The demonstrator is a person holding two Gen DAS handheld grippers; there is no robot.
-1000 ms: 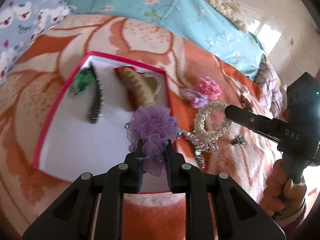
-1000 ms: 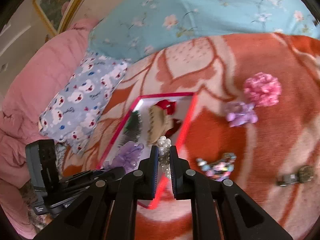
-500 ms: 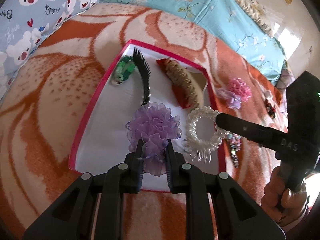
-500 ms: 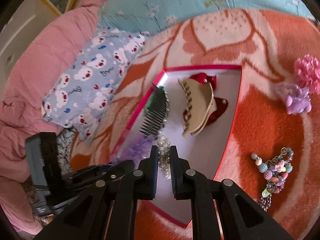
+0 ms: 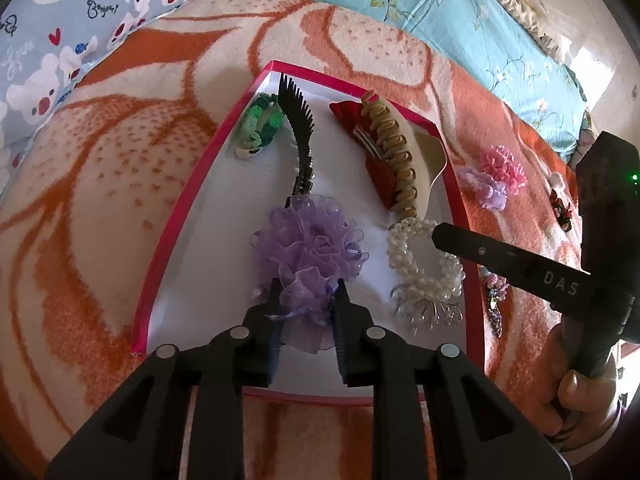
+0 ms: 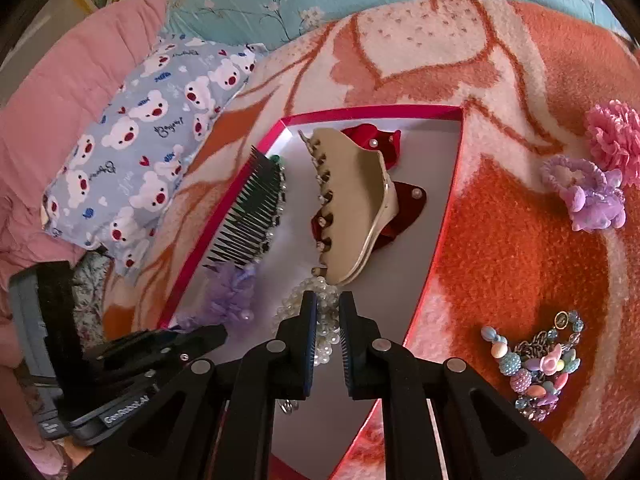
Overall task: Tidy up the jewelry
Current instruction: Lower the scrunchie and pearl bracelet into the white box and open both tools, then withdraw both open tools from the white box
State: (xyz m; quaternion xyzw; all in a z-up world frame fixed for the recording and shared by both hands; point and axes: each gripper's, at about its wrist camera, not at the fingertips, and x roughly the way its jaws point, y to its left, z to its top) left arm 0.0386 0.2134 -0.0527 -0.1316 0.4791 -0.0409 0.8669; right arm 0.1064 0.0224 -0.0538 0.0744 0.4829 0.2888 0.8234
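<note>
Both jaws partly hide scrunchie (image 5: 310,248) and bracelet (image 6: 316,312).

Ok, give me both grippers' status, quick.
Left gripper: closed on the purple organza scrunchie, over the box.
Right gripper: closed on the pearl bracelet.

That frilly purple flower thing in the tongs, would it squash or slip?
The purple flower looks like gauzy ruffles, so it probably squashes and springs back. The left tongs pinch its folds, so slipping seems unlikely. It is likely very light.
</note>
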